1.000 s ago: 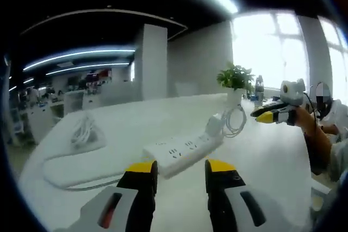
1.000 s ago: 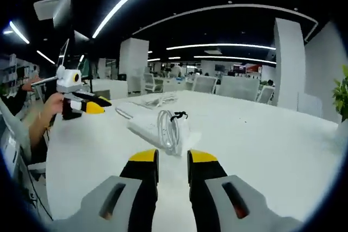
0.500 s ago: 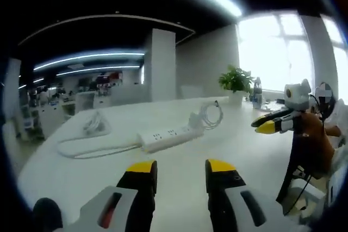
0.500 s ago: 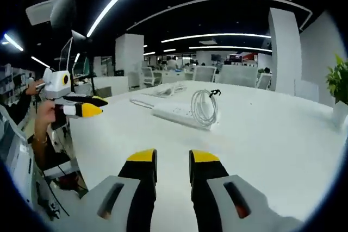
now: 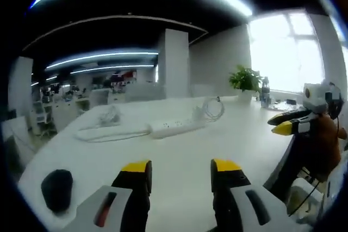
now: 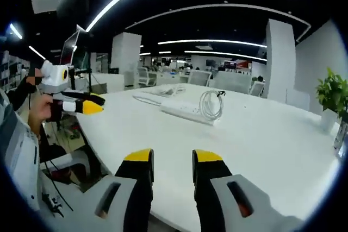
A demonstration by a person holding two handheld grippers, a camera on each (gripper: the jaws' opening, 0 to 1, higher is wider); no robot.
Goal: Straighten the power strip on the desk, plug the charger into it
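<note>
A white power strip (image 5: 176, 127) lies across the middle of the white desk (image 5: 179, 158), its cord (image 5: 106, 132) running off to the left. A white charger with a coiled cable (image 5: 209, 110) sits at the strip's right end. In the right gripper view the power strip (image 6: 184, 111) and the charger's coil (image 6: 209, 104) lie far ahead. My left gripper (image 5: 180, 169) is open near the desk's front edge, well back from the strip. My right gripper (image 6: 173, 158) is open with a narrower gap, nothing between its jaws. Each gripper also shows in the other's view (image 5: 291, 126) (image 6: 81, 104).
A black mouse (image 5: 56, 188) rests on the desk at the near left. A potted plant (image 5: 246, 80) and a bottle (image 5: 264, 92) stand at the far right. A person's sleeve (image 6: 19, 150) and hand show at the left of the right gripper view. Office chairs and desks stand behind.
Both grippers have pulled back from the desk, so the power strip and charger look smaller and farther. The mouse has come into the left gripper view.
</note>
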